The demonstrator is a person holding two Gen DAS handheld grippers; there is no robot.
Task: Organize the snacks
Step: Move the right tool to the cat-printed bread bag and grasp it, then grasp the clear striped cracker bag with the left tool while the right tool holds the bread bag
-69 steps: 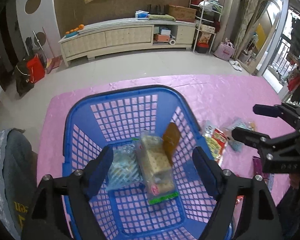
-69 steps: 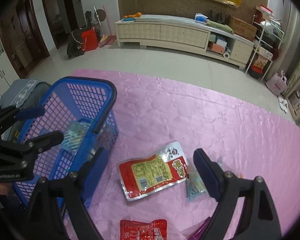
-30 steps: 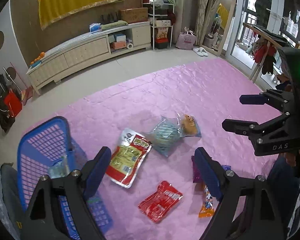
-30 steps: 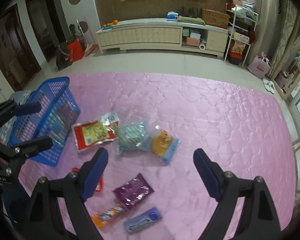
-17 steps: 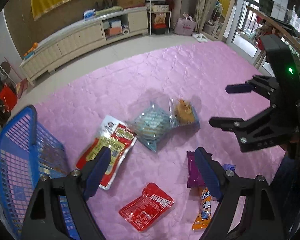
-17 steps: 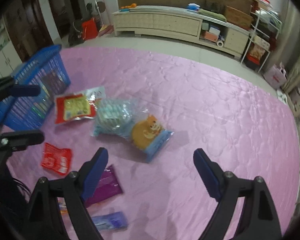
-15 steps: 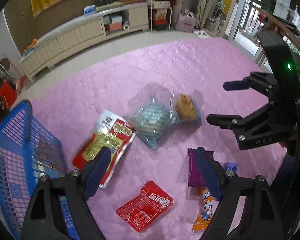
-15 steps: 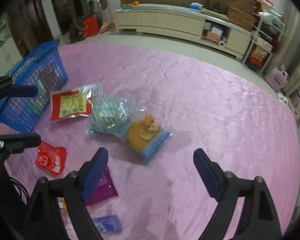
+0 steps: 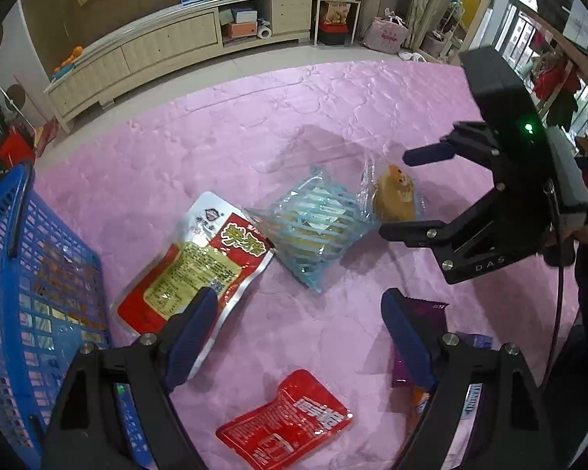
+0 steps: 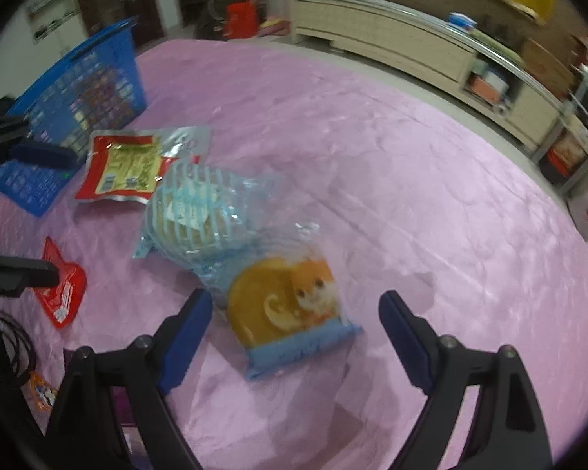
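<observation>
Snack packets lie on a pink quilted cloth (image 9: 333, 98). In the left wrist view my left gripper (image 9: 300, 329) is open above bare cloth, between a red-and-yellow bag (image 9: 200, 262) and a purple packet (image 9: 423, 329), with a small red packet (image 9: 286, 423) just below it. A blue-striped clear packet (image 9: 317, 223) and an orange cat packet (image 9: 396, 199) lie farther off. My right gripper (image 10: 294, 301) hangs open just above the cat packet (image 10: 290, 305), which shows between its fingers, untouched. A blue basket (image 9: 19, 274) holding several snacks stands at the left.
A long low cabinet (image 9: 168, 39) runs along the far wall behind a strip of bare floor. A shelf rack and bags (image 9: 384, 31) stand at the back right. The right gripper (image 9: 419, 192) and a hand occupy the right side of the left wrist view.
Both grippers have sunk toward the cloth. The right one rolled and closed in over the cat packet. The basket has slid to the left edge of the left wrist view.
</observation>
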